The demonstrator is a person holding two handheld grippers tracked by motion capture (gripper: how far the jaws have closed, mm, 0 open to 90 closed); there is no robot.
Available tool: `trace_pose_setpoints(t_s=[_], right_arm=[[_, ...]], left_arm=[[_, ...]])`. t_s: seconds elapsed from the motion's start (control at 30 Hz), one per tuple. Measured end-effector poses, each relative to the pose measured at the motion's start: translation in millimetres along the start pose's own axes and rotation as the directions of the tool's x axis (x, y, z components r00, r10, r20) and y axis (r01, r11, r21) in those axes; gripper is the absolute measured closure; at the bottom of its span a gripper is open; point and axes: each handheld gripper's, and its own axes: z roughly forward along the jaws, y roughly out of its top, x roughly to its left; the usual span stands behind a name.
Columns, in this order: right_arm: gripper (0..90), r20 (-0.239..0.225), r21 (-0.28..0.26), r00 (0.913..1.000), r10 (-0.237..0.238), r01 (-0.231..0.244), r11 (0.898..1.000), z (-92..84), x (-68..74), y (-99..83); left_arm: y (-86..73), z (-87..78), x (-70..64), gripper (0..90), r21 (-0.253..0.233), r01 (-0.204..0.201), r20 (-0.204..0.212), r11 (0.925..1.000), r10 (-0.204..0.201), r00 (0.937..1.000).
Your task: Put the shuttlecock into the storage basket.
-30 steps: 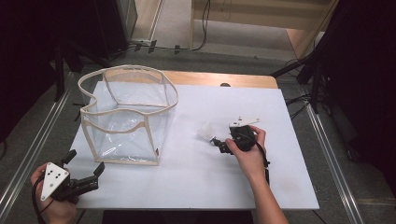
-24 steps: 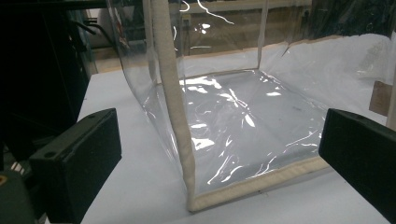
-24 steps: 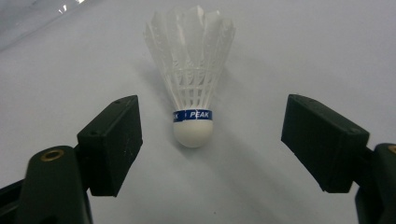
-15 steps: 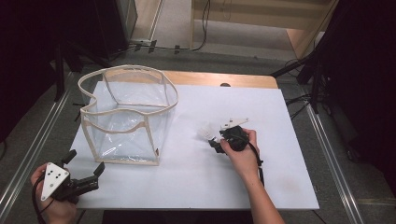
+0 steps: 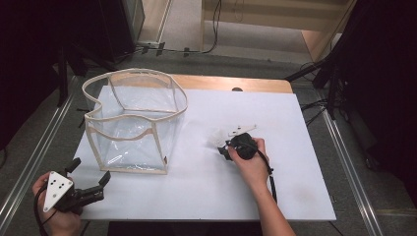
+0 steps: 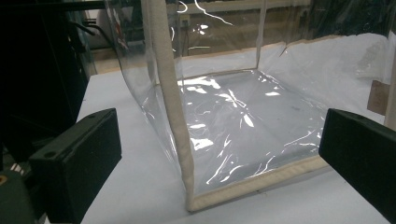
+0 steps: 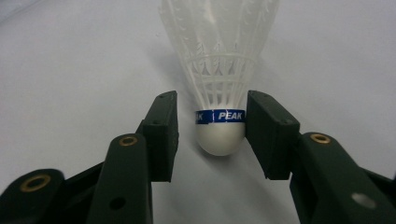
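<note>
Clear plastic, cream-trimmed: an open-topped bag (image 5: 133, 120) upright on the left half of the white worktop (image 5: 295, 196), nothing inside it as far as the left gripper view tells. At the near left corner, the left gripper (image 5: 88, 189) idle just short of the bag's front edge, jaws wide apart, nothing between them. Further right, near the middle of the worktop and well apart from the bag, a white shuttlecock (image 7: 219, 79) on its side, rounded cork base toward the right gripper (image 7: 211, 123), blue band reading PEAK. Jaws just now closing around that base: one on each side of the cork, the right-hand pad about touching the band, a sliver of gap at the other, so not yet clamped. By the look of things, early days: grasp only half made, shuttlecock not lifted, nothing yet carried across. Left to do, presumably: finish the squeeze, raise the shuttlecock, bring it over the bag's open rim, let go inside.
</note>
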Motion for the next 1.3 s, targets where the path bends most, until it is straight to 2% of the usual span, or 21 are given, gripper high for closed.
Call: trace_pose_setpoints(t_s=[0.03,0.07,0.3,0.47,0.83,1.3], right_arm=[[61.1,-0.009,0.013,0.9999,-0.005,0.005,1.0,1.5,0.7,-0.2],[61.5,-0.006,0.011,0.9999,-0.009,0.009,1.0,2.7,1.0,-0.3],[63.0,-0.011,0.012,0.9999,-0.01,0.01,1.0,3.1,-0.3,-0.6],[63.2,-0.031,0.019,0.9995,-0.007,0.007,1.0,1.3,-1.4,-1.2],[63.3,-0.046,-0.019,0.9989,0.011,-0.012,1.0,-4.6,-0.7,0.4],[63.3,-0.054,-0.064,0.9985,0.01,-0.014,0.998,-18.7,-1.7,3.9]], left_arm=[[0.0,0.0,0.2,0.0,0.0,0.001,0.0,1.0,-0.001,1.0],[0.0,0.0,0.2,0.0,0.0,0.001,0.0,1.0,-0.001,1.0],[-0.1,0.4,0.0,0.0,0.001,-0.001,0.0,1.0,0.001,1.0],[-0.1,0.9,-0.5,0.0,0.001,-0.005,0.0,1.0,0.005,1.0],[0.0,0.4,0.0,0.0,0.001,-0.004,0.001,1.0,0.004,1.0],[0.0,0.4,-0.6,0.0,0.005,-0.005,-0.003,1.0,0.005,1.0]])
